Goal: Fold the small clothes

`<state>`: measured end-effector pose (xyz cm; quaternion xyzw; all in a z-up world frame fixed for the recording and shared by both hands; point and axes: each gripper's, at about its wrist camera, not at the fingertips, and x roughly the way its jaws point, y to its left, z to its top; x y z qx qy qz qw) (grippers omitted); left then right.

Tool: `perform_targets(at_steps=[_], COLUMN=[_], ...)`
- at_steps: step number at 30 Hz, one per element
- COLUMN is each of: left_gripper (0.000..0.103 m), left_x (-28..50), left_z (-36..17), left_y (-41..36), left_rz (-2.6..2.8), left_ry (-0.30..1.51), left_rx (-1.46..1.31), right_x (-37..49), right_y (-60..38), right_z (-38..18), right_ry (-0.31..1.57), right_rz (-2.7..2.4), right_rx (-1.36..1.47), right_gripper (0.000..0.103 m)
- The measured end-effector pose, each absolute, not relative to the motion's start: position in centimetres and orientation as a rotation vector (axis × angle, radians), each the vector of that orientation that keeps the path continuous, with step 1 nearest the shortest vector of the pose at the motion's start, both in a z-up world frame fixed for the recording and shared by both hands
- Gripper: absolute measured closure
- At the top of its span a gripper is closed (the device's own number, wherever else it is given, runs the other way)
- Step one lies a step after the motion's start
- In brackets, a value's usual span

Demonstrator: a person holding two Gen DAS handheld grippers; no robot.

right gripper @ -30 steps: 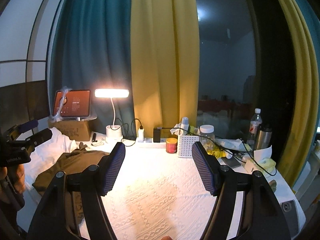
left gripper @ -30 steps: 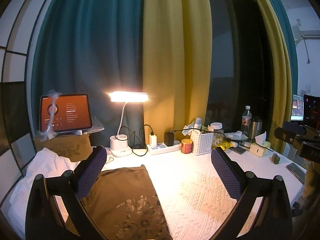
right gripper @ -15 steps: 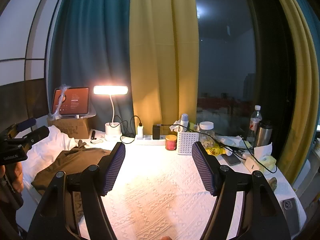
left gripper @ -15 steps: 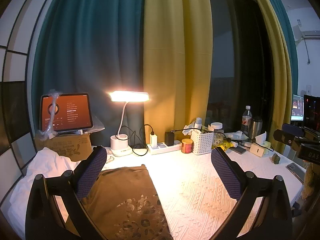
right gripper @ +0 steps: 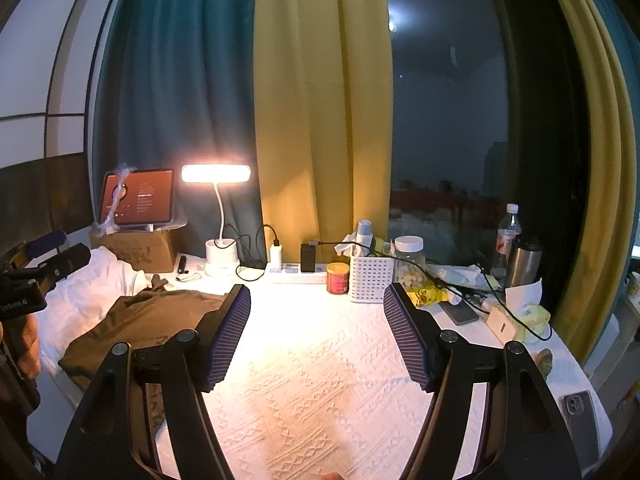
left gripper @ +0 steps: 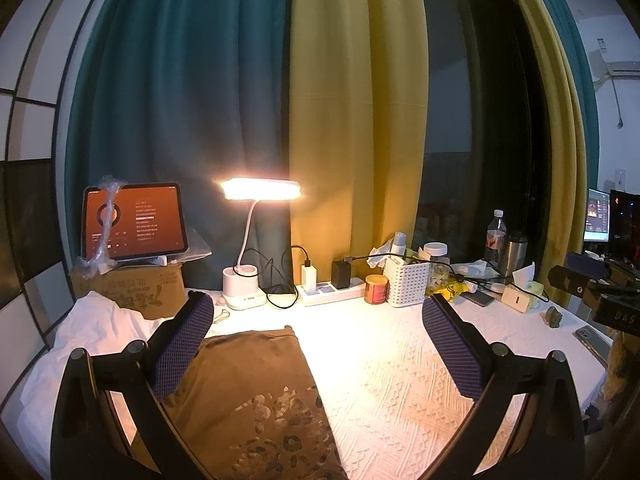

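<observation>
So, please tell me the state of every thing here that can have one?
desk lamp: lit
tablet: screen on
brown garment: lying flat, not in any grip
left gripper: open, empty
right gripper: open, empty
glass jar: lid on
water bottle: capped

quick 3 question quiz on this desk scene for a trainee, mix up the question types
1. True or false: the right tool is clamped on the brown garment.
2. The tablet rests on: A) the white basket, B) a cardboard box, C) the power strip.
3. Fill in: the desk lamp is switched ____.

Key
1. False: both tools stand open with nothing between their pads, and the left tool hovers over the garment.
2. B.
3. On: it glows above the white tablecloth.
</observation>
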<state>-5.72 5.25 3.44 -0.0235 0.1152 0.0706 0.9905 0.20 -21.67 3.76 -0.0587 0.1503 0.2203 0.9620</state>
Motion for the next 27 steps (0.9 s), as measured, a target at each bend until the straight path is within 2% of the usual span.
perform_targets(at_steps=[27], left_gripper=[0.0], left_x=[-5.65], left_z=[3.61], left_y=[5.01], left_rz=[0.141], left_ry=[0.233], left_rx=[-0.042], right_x=[0.39], right_y=[-22.24], right_z=[3.56], right_ry=[0.316], right_rz=[0.428], right_rx=[-0.116], right_gripper=[0.031])
